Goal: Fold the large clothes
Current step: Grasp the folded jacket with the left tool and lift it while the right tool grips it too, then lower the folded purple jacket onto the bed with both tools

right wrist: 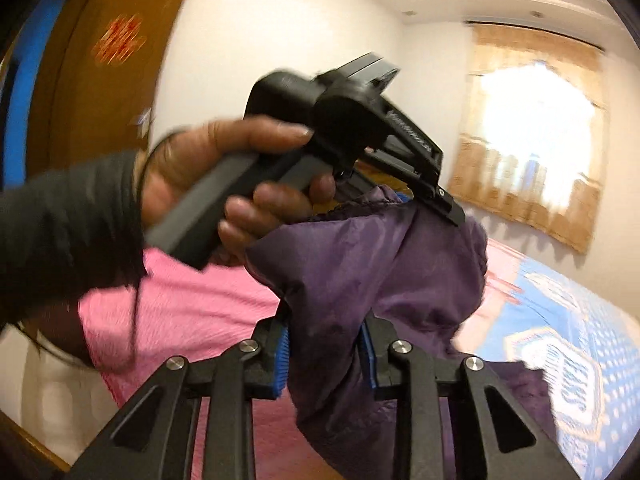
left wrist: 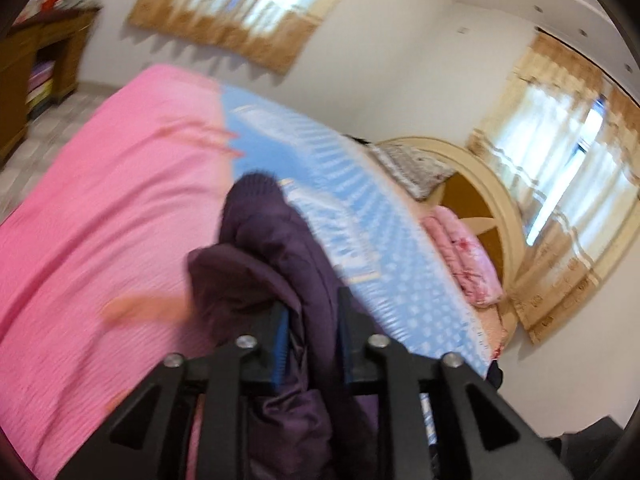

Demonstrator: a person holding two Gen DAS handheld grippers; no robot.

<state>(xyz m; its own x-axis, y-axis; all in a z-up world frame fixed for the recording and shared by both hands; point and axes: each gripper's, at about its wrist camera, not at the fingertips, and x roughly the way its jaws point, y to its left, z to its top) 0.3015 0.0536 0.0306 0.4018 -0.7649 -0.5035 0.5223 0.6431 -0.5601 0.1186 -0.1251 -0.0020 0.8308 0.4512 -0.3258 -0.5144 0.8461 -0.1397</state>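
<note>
Each wrist camera looks forward along its own claw, close above the pink and blue bed cover (left wrist: 120, 200), which both views share.

left tool (left wrist: 312, 328) clamping purple garment (left wrist: 276, 240), pink bedspread (left wrist: 100, 200)

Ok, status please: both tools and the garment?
Left tool shut on dark purple padded jacket. Right tool shut on it too. Nothing in the way.

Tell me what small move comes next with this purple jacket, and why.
Probably draw the two grippers apart to stretch the fabric flat. The left gripper and right gripper both clamp the purple jacket close together, so it hangs bunched above the bed.
</note>
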